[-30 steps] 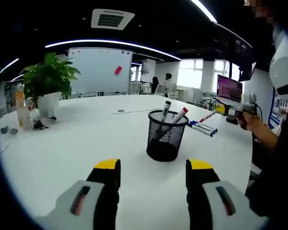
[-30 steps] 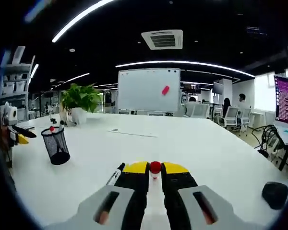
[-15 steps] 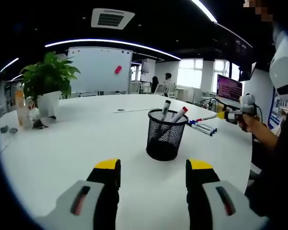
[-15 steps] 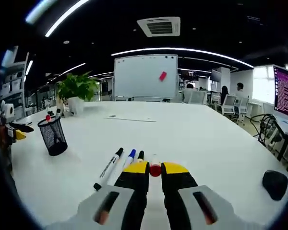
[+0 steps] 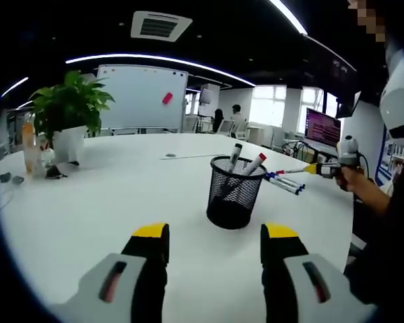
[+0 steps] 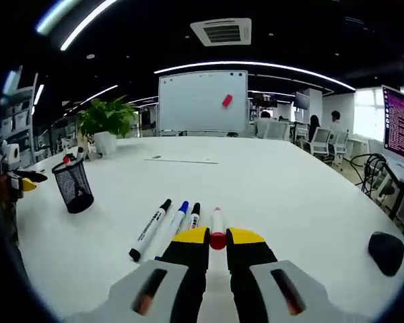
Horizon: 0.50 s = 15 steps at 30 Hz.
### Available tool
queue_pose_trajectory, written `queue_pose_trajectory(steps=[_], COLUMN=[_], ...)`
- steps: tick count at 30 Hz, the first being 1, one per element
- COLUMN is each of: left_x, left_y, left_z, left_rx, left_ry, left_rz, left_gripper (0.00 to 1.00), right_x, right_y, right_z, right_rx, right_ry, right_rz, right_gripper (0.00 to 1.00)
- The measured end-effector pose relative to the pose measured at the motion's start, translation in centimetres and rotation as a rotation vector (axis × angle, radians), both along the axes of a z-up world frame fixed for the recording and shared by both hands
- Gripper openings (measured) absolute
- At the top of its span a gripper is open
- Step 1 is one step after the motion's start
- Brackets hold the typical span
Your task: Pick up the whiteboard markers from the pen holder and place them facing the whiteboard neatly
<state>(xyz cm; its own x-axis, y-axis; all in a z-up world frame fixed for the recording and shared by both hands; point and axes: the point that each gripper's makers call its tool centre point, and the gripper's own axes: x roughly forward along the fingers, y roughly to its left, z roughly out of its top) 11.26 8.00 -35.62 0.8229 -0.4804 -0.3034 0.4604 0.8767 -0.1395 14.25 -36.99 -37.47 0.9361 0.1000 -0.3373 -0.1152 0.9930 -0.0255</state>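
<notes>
- Right gripper view: right claw clenched on a red-capped marker, laid beside three markers on the bench, pointing toward the whiteboard.
- Left gripper view: left claw released; two markers upright in pen holder.
- Likely light, stiff, smooth; best pinched mid-barrel.

- Left gripper view: low over the white table, facing the whiteboard, mesh pen holder near ahead.
- Right gripper view: same heading from farther right, pen holder well off left.
- Shared: table, whiteboard, potted plant.
</notes>
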Motion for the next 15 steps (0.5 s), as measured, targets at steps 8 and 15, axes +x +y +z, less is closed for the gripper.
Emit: queue_pose_trajectory(steps=[8, 15], left_x=[0.0, 0.3], left_y=[-0.2, -0.2], left_z=[0.9, 1.7], left_rx=[-0.077, -0.089], left_ry=[-0.013, -0.042], left_rz=[0.002, 0.01], left_gripper=[0.57, 0.57], right_x=[0.0, 0.2], right_y=[-0.2, 0.0], right_z=[-0.2, -0.1], right_rx=[-0.004, -0.014], right_ry=[-0.004, -0.002], right_rz=[0.005, 0.018], right_gripper=[0.14, 0.14])
